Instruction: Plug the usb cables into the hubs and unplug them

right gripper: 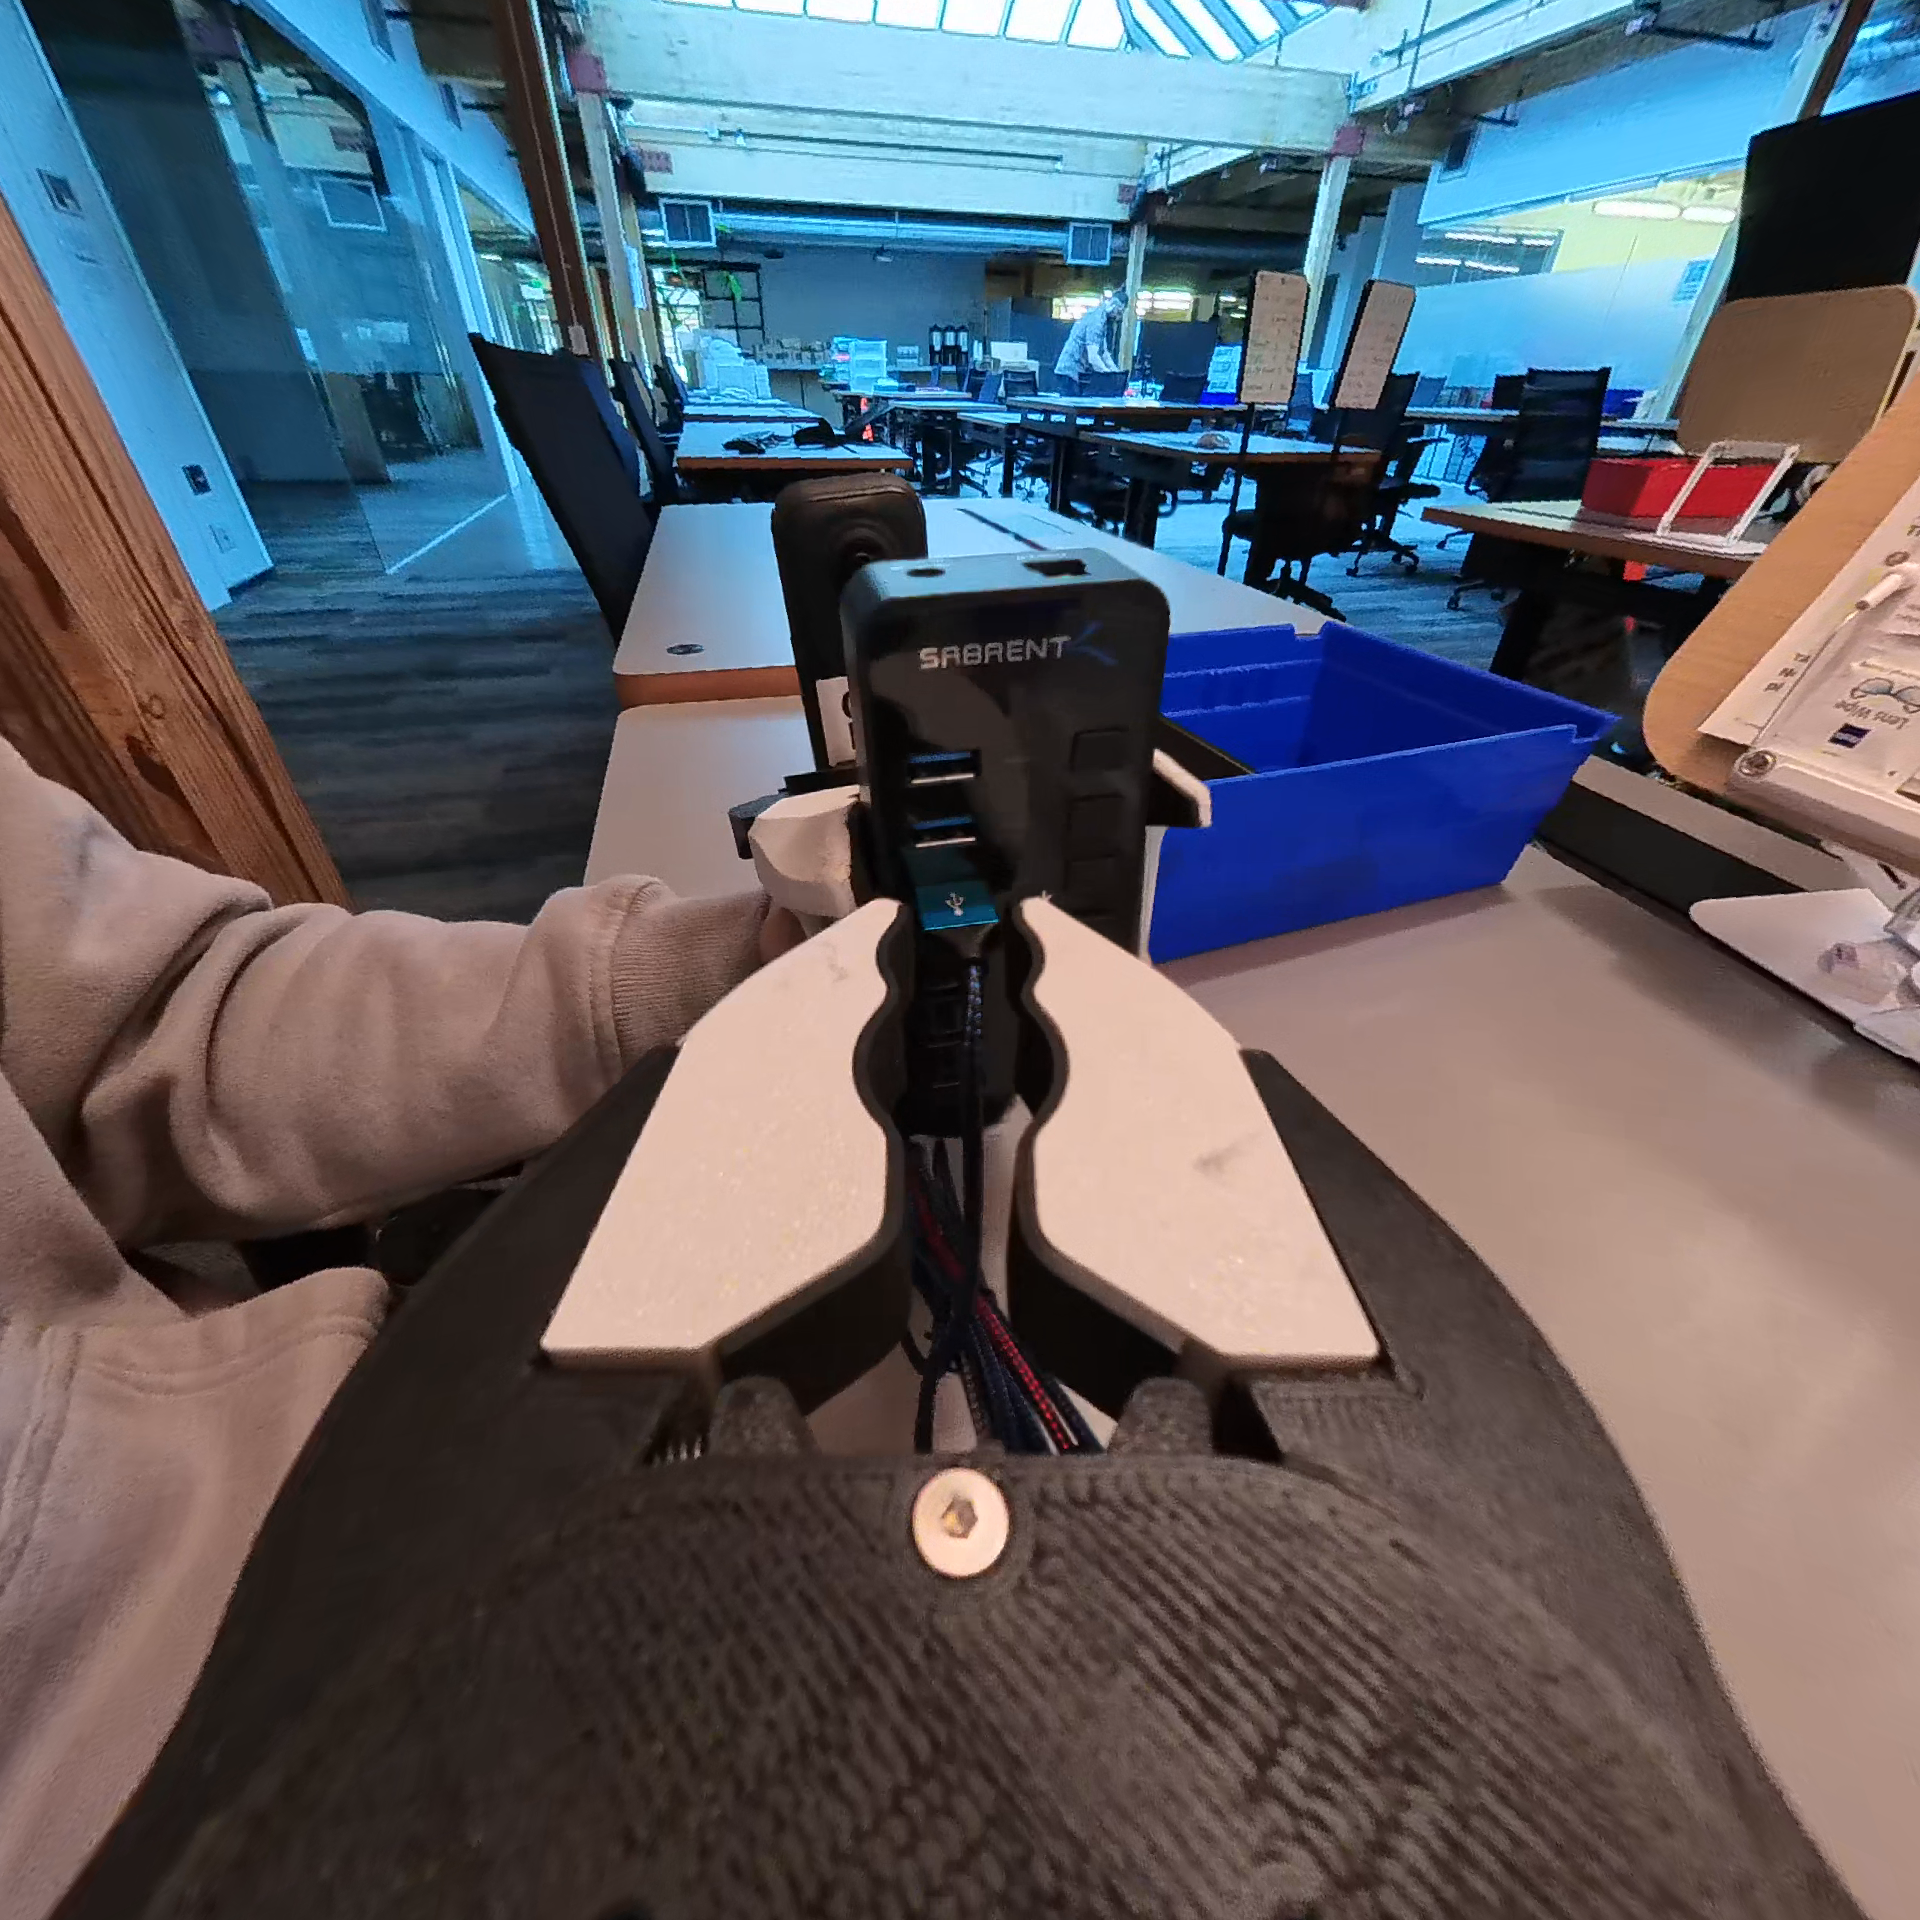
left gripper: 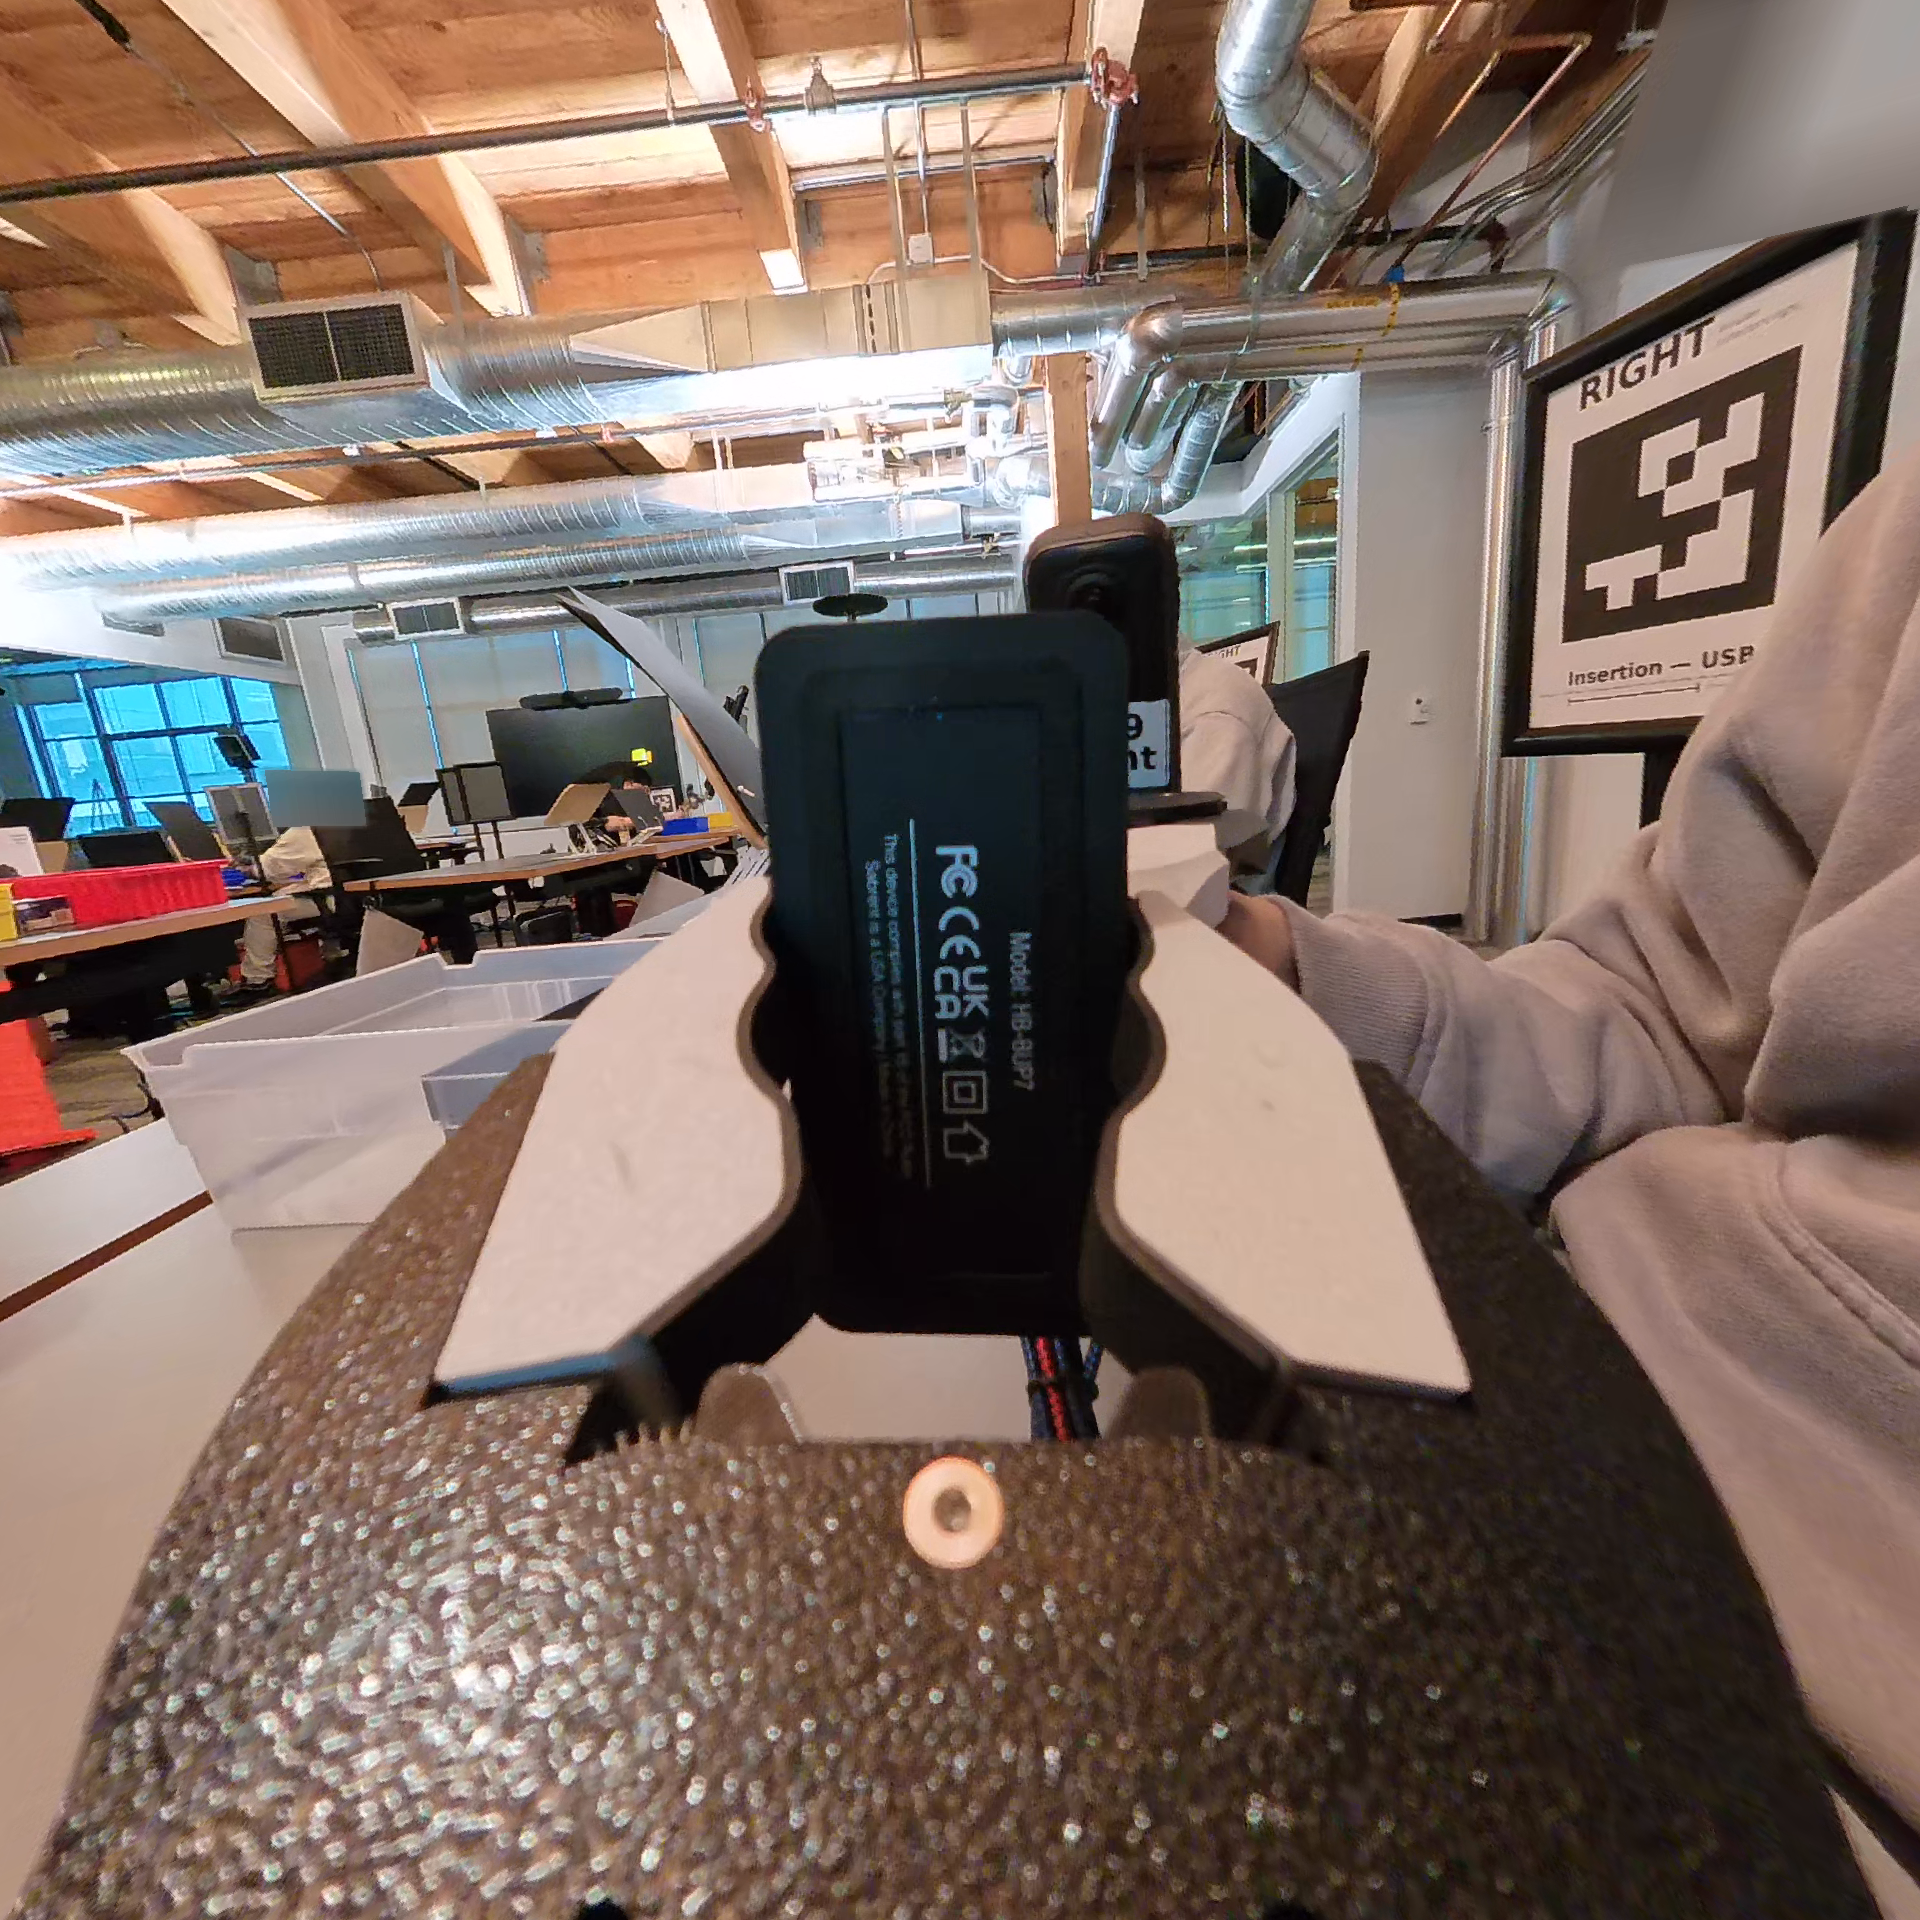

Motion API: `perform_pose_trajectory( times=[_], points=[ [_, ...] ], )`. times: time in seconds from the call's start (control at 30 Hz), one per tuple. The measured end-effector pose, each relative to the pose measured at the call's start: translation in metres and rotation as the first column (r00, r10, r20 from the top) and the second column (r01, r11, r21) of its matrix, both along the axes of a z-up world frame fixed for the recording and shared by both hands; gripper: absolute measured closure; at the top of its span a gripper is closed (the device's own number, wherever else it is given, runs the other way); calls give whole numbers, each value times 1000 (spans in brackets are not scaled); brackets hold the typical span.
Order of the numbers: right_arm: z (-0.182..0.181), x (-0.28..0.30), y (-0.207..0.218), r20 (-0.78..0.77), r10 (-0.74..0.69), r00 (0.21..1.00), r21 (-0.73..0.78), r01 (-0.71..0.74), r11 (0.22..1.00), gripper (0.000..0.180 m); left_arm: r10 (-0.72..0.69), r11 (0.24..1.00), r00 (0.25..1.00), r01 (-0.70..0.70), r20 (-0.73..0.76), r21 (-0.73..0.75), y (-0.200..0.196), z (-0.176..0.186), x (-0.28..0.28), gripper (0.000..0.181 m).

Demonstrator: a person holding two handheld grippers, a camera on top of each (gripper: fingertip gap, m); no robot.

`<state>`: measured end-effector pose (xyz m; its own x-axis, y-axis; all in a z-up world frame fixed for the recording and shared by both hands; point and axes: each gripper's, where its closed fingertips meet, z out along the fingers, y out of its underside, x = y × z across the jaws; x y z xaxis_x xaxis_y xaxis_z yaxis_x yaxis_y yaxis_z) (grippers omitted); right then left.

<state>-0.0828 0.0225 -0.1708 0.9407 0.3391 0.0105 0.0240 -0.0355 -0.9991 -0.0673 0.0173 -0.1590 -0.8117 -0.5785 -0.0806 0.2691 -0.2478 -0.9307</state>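
My left gripper [left gripper: 951, 920] is shut on a black USB hub [left gripper: 940, 935] and holds it upright above the table, its labelled back to the left wrist view. The right wrist view shows the hub's port side [right gripper: 1023, 727], with the left gripper's white fingers [right gripper: 1179, 790] on its edges. My right gripper [right gripper: 958, 920] is shut on a teal USB plug [right gripper: 954, 904] that sits in a port on the hub's left column, below two free blue ports. Several braided red and blue cables [right gripper: 987, 1351] hang below the hub; they also show in the left wrist view [left gripper: 1060, 1392].
A blue bin [right gripper: 1351, 748] stands on the grey table [right gripper: 1558, 1143] right of the hub. Clear plastic bins [left gripper: 343, 1060] stand at the left. A framed marker board [left gripper: 1683, 488] and a person's beige sleeve [left gripper: 1662, 1039] are at the right.
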Motion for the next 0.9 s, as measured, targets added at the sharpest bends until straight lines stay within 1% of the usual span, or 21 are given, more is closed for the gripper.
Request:
perform_pose_trajectory(
  times=[0.2,0.43,0.57,0.73,0.9],
  points=[
    [2,-2,3,-42,-13,999,2,13,1000,164,2,1000,1000,-2,15,-13,3,3,-2,120],
    [5,-3,3,-21,-20,1000,5,20,1000,164,-7,1000,1000,7,24,-28,3,5,-3,120],
    [7,-5,5,-57,-16,998,0,16,1000,164,-14,999,999,15,30,-48,4,7,-5,121],
    [13,-7,7,-82,-33,996,33,36,999,164,-26,996,999,30,42,-83,7,12,-7,120],
    [15,-9,7,-111,-6,994,62,13,998,163,-47,994,998,51,49,-99,6,14,-10,120]
  ],
)
